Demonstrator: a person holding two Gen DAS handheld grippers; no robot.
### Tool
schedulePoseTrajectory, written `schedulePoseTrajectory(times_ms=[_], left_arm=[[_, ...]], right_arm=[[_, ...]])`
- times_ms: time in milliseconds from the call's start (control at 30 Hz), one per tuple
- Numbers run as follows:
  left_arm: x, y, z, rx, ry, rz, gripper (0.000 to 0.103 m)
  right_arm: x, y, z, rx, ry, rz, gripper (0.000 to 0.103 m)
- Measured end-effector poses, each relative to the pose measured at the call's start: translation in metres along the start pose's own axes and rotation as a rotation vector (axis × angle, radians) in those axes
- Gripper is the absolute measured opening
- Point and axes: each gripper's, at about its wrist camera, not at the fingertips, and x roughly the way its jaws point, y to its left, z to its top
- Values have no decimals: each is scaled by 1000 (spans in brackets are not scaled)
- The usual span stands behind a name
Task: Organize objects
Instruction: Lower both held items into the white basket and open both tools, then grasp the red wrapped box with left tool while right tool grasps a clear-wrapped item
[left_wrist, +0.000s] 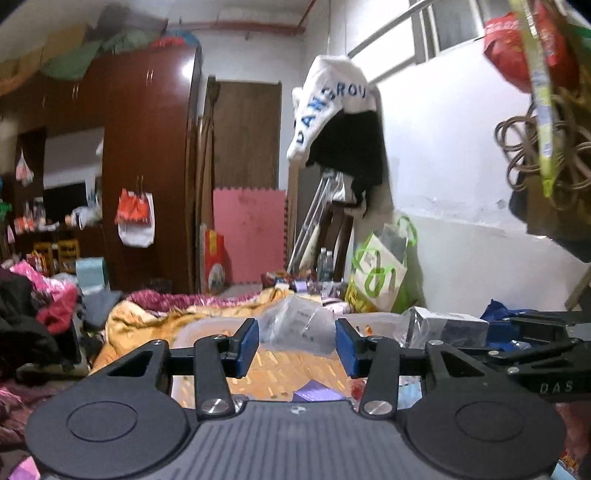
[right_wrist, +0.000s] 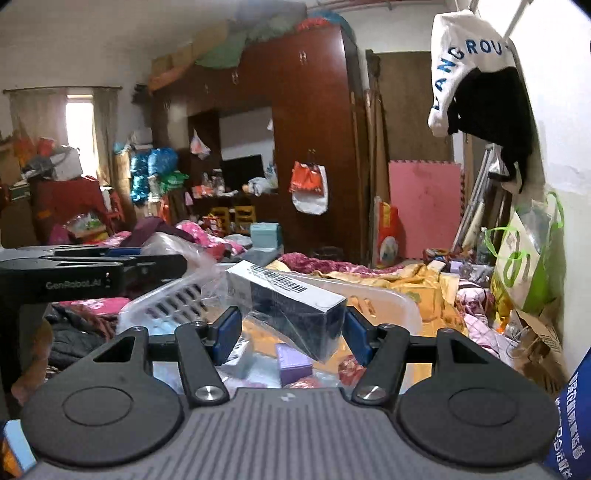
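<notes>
1. Right hand-held gripper (right_wrist: 291, 330): blue pads clamped on a glossy rectangular dark box with white barcoded top (right_wrist: 295, 302), film-wrapped, tilted above a white slotted plastic basket (right_wrist: 399, 306).
2. Left hand-held gripper (left_wrist: 297, 347): jaws parted, nothing between, over the same basket on a rumpled yellow quilt (left_wrist: 147, 317).

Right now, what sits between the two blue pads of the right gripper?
A dark box with a white barcoded top, wrapped in clear plastic, fills the right gripper, seen in the right wrist view.
</notes>
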Motion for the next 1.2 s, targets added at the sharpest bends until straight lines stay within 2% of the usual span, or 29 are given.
schedulePoseTrajectory(times_ms=[33,67,100,200,233,267,400,533,633,767,867,933,967,1067,1133,1200], left_arm=[[7,1,-2,4,11,24,66],[11,1,-4,6,15,58,73],[14,0,-6,14,18,90,80],[2,-2,-15,46,-20,130,81],[-3,-5,-17,60,-37,138,81],[-11,-7,-20,77,-52,151,82],[-47,-18,-32,116,-113,159,89],[-78,-18,-47,91,-115,100,91],[-94,-18,-63,100,-110,91,92],[-105,-5,-96,126,-22,147,93],[-106,23,-115,80,47,116,93],[-103,41,-121,47,71,102,93],[-100,46,-123,37,78,100,93],[-92,54,-128,28,116,98,93],[-88,52,-133,39,136,95,93],[-87,48,-138,70,150,111,93]], right_arm=[[3,0,-1,-4,-2,-11,71],[7,0,-3,-6,7,-24,86],[6,0,-4,-8,7,-36,94],[-7,2,-11,-10,-10,-49,95],[-14,2,-13,-9,-14,-39,97],[-21,2,-16,-10,-23,-31,103],[-56,3,-29,-6,-60,0,103],[-84,0,-52,-7,-67,14,103],[-100,0,-76,0,-73,26,103],[-108,-3,-103,31,-68,34,103],[-107,-5,-119,25,-16,31,103],[-105,-3,-123,18,9,20,100],[-103,-4,-122,19,17,22,95],[-94,-3,-121,15,37,52,88],[-89,0,-119,18,37,54,88],[-90,3,-118,36,1,71,88]])
